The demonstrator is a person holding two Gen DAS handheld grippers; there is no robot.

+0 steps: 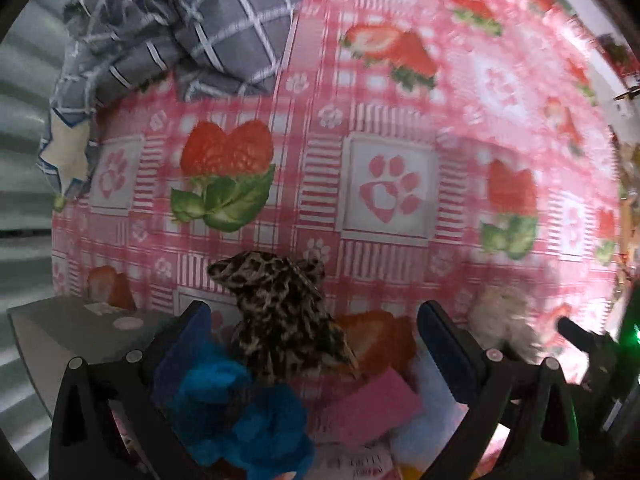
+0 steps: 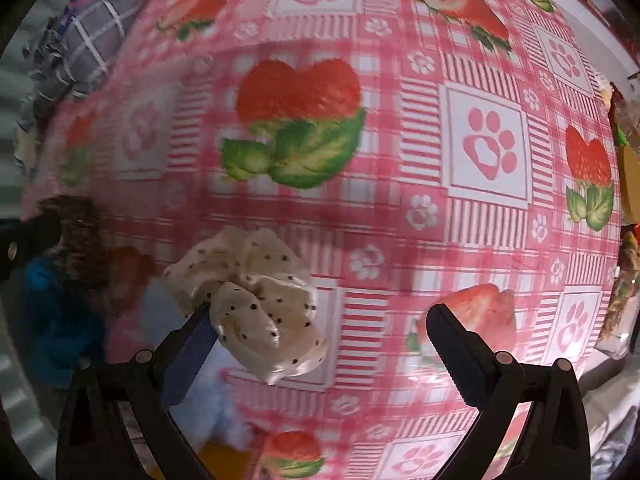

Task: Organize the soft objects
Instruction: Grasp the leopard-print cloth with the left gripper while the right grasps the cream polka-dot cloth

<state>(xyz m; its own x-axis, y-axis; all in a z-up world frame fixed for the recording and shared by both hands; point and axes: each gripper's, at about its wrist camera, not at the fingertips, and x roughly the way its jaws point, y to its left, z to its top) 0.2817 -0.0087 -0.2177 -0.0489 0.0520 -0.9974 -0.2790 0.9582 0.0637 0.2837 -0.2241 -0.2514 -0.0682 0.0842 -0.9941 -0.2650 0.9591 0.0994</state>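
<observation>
In the left wrist view my left gripper is open, with a leopard-print scrunchie lying between its fingers on the pink strawberry tablecloth. A blue fuzzy scrunchie and a pink pad lie just below it. A cream fluffy object sits by the right finger. In the right wrist view my right gripper is open. A cream polka-dot scrunchie lies against its left finger. The blue scrunchie and a white fluffy object lie at lower left, blurred.
A grey checked cloth bundle sits at the table's far left corner, also in the right wrist view. A grey box lies at the left edge. Cluttered packets line the right edge.
</observation>
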